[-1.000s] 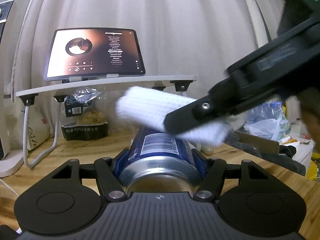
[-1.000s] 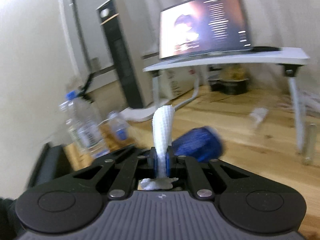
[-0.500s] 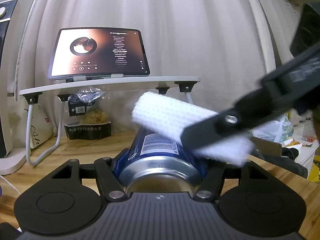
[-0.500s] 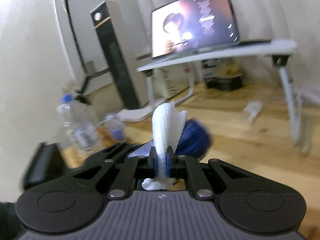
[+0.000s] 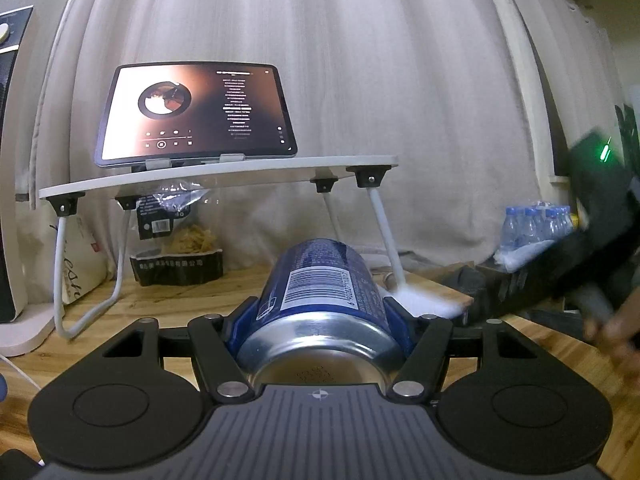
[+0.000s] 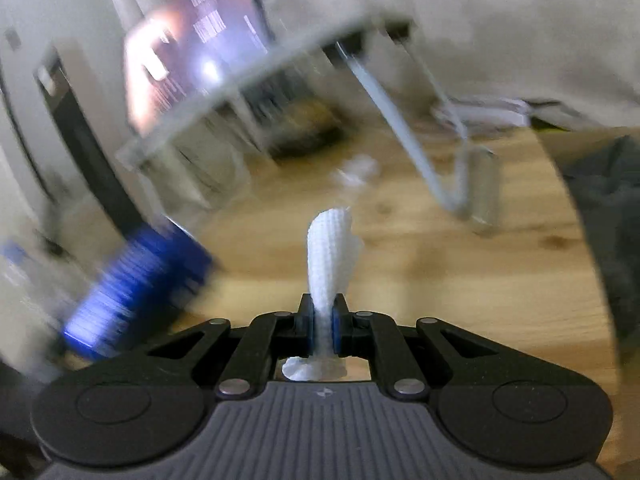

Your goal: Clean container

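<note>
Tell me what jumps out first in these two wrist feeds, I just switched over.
In the left wrist view, the blue can lies on its side, clamped in the left gripper, silver base toward the camera. Behind it, a lit tablet stands on a white lap desk. In the blurred right wrist view, the right gripper pinches a white cloth upright over the wooden table, with the can off to the left.

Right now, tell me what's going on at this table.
A person is cleaning a blue can with two handheld grippers. The left gripper clamps the can on its side above the wooden table. The right gripper pinches a white cloth, which is off to the can's right.
</note>
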`<state>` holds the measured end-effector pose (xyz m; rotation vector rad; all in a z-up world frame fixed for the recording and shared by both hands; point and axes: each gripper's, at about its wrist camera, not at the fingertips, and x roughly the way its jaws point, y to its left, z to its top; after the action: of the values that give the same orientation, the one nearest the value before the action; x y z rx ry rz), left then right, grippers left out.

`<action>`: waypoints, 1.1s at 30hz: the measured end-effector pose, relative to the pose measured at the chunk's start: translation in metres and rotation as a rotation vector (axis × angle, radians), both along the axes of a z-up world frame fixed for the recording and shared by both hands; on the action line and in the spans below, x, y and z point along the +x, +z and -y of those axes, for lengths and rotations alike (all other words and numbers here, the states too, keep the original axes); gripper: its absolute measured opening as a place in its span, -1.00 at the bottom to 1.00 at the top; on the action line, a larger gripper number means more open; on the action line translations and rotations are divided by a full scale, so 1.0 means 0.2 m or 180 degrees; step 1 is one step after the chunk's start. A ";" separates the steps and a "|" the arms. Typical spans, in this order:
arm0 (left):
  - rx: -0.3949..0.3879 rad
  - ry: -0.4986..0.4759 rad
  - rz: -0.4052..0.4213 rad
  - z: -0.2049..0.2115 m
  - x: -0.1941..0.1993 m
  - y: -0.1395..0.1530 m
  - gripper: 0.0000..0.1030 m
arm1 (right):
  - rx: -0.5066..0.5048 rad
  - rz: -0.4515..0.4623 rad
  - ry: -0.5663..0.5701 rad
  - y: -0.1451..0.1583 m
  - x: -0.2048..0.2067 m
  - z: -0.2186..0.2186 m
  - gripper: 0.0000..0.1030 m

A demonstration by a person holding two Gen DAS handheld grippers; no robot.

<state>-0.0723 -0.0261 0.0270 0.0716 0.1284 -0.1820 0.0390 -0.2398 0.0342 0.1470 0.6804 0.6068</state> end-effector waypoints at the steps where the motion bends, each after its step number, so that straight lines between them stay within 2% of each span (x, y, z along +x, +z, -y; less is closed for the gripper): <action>1: -0.0002 0.0002 -0.0003 0.00 0.00 0.00 0.30 | -0.0169 -0.0018 -0.0038 -0.03 0.02 -0.02 -0.73; 4: 0.0002 0.0010 -0.0005 0.00 0.00 0.00 0.30 | -0.0448 0.0018 -0.0092 -0.08 0.01 -0.06 -0.67; 5: 0.0001 0.0009 -0.0009 0.00 0.00 0.00 0.30 | -0.0494 0.0024 -0.0091 -0.08 0.01 -0.06 -0.52; 6: 0.0000 0.0007 -0.0014 0.00 0.01 0.00 0.30 | -0.0521 0.0018 -0.0085 -0.08 0.01 -0.07 -0.12; 7: -0.0002 0.0006 -0.0019 0.00 0.01 0.00 0.30 | -0.0528 0.0076 -0.0133 -0.07 -0.01 -0.07 0.10; 8: -0.0004 0.0006 -0.0022 0.00 0.01 0.00 0.30 | -0.0536 0.0134 -0.0182 -0.06 -0.02 -0.07 0.42; 9: 0.0001 0.0008 -0.0020 0.00 0.01 0.00 0.30 | -0.0538 0.0192 -0.0230 -0.05 -0.03 -0.07 0.48; 12: 0.0066 0.0025 0.0033 0.02 -0.01 0.00 0.30 | -0.0417 0.0333 -0.0341 0.02 -0.09 -0.05 0.48; 14: 0.0231 0.0049 0.0173 0.06 -0.04 0.00 0.30 | 0.0153 0.0142 -0.0236 0.08 -0.10 0.01 0.52; 17: 0.0544 0.0049 0.0340 0.15 -0.08 -0.02 0.30 | 0.1027 -0.0384 0.0093 0.12 -0.10 0.03 0.51; 20: 0.0646 0.0048 0.0428 0.18 -0.11 -0.02 0.30 | 0.1345 -0.0534 0.0244 0.13 -0.10 -0.01 0.51; 23: 0.0800 0.0063 0.0469 0.22 -0.12 -0.03 0.30 | 0.1684 -0.0914 0.0365 0.09 -0.06 -0.03 0.52; 28: 0.0866 -0.0044 0.0500 0.25 -0.14 -0.03 0.30 | 0.1724 -0.1059 0.0367 0.05 -0.01 -0.07 0.52; 33: 0.0729 -0.0060 0.0460 0.22 -0.13 -0.02 0.30 | 0.1819 -0.1117 0.0441 0.00 0.01 -0.09 0.38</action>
<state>-0.0988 -0.0695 0.0234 0.3136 0.0041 -0.1799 0.0409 -0.2212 0.0336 0.7562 0.8446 0.9109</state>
